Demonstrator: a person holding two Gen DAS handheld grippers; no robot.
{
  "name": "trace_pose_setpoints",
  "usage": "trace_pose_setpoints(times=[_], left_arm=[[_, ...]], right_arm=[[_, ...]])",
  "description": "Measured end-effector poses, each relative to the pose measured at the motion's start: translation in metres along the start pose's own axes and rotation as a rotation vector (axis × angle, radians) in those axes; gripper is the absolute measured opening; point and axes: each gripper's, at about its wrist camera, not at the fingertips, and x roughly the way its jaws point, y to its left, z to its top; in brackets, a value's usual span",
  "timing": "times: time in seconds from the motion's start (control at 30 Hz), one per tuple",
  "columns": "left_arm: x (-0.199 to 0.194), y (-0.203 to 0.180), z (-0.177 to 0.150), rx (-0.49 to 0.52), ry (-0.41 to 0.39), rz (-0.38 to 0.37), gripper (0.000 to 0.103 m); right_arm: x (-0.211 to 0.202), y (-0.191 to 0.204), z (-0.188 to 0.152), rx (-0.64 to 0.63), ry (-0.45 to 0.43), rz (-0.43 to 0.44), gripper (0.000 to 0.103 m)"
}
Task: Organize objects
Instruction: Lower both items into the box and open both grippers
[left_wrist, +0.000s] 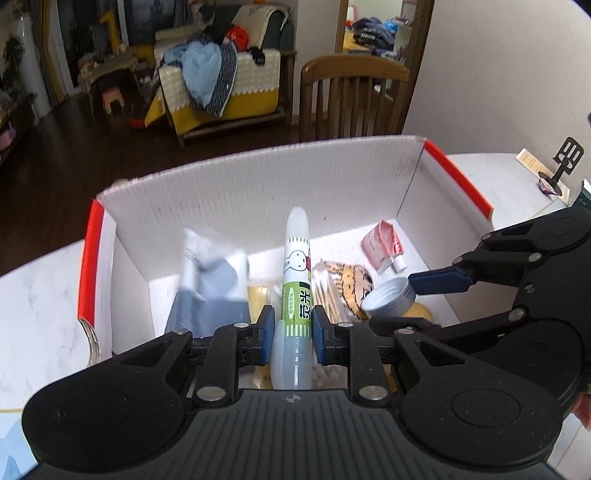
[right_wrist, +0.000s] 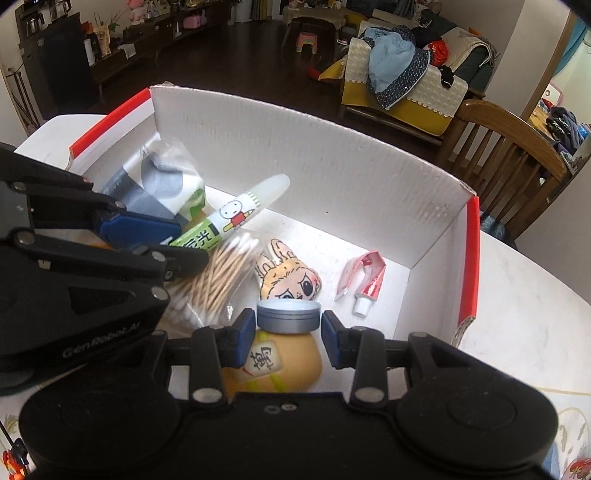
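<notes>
gripping glue stick (left_wrist: 294, 291), left fingers (left_wrist: 320, 325) level over box (left_wrist: 258, 173) | right fingers (right_wrist: 332, 332) apart beside tin (right_wrist: 288, 317)

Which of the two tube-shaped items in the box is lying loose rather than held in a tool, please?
The crumpled pink tube with the white cap lies alone on the box floor; the left tool grips the green-labelled glue stick.

Corrugated cardboard box (right_wrist: 332, 155), matt white inside. Tin (right_wrist: 288, 316): brushed metal, dull sheen. Glue tube (left_wrist: 295, 273): frosted translucent plastic, glossy printed label. Cotton swabs (right_wrist: 218, 275): wooden sticks. Table (right_wrist: 524, 332): smooth marble-look surface. Chair (left_wrist: 351, 99): varnished wood.
</notes>
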Motion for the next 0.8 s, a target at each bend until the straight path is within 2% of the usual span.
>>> trace_pose_setpoints(times=[0.2,0.33,0.37,0.8], left_arm=[[0.003,0.002,0.001,-0.004,0.044,-0.009,0.020],[0.003,0.001,0.001,-0.012,0.060,0.000,0.020],[0.002,0.002,0.001,-0.014,0.059,-0.001,0.020],[-0.028,0.001,-0.002,-0.031,0.002,0.000,0.020]], right_arm=[[-0.002,0.000,0.000,-0.042,0.012,0.028,0.042],[-0.006,-0.001,-0.003,-0.054,0.012,0.024,0.050],[-0.007,-0.001,-0.005,-0.055,0.011,0.021,0.053],[-0.044,-0.007,-0.017,-0.069,-0.046,0.029,0.059]])
